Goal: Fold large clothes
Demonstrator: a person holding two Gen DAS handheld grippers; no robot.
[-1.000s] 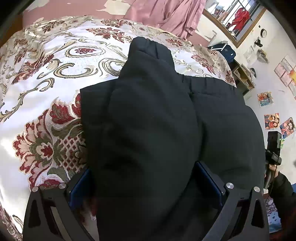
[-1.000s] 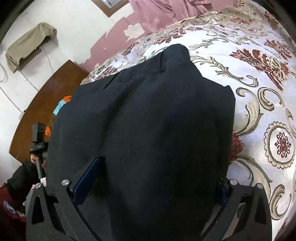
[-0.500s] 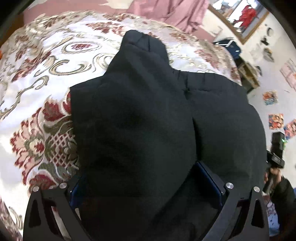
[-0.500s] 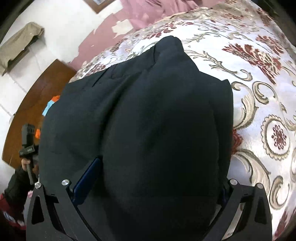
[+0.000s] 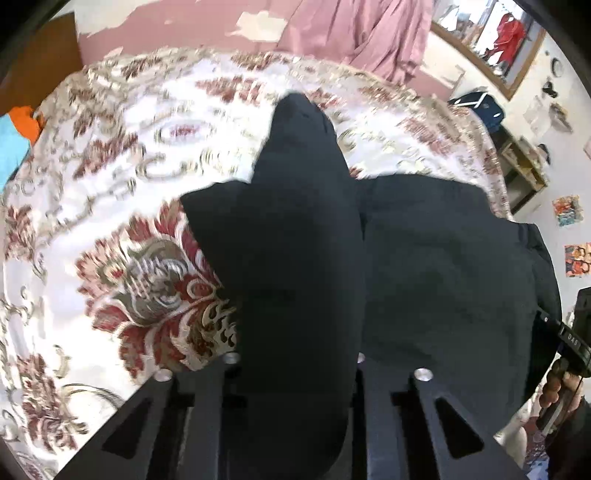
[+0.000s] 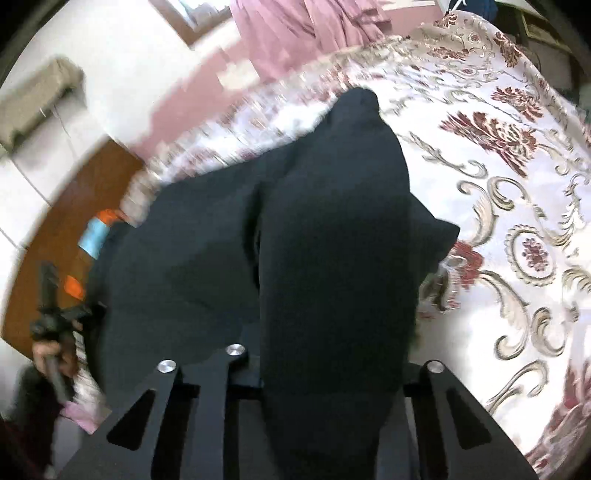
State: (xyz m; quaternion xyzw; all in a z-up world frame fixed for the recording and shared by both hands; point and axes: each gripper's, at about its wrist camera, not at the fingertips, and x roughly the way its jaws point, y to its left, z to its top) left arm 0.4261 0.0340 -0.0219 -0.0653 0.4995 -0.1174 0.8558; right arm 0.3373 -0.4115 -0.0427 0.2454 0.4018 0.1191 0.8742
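A large black padded garment (image 5: 424, 266) lies on a bed with a white, red and gold floral cover (image 5: 122, 206). In the left wrist view my left gripper (image 5: 295, 365) is shut on a bunched fold of the black garment, which rises between the jaws toward a narrow end (image 5: 299, 110). In the right wrist view my right gripper (image 6: 332, 365) is shut on another fold of the same garment (image 6: 332, 240). The fingertips are hidden under the cloth. Each view shows the other gripper at its edge, held in a hand (image 5: 569, 354) (image 6: 51, 306).
Pink cloth (image 5: 362, 33) lies at the head of the bed against a pink and white wall. A wooden board (image 6: 66, 229) with orange and blue cloth flanks one side. Shelves and a dark bag (image 5: 480, 107) stand at the other side.
Both grippers have closed from wide open onto folds of the black garment. Both views have pulled back and tilted up, with motion blur.
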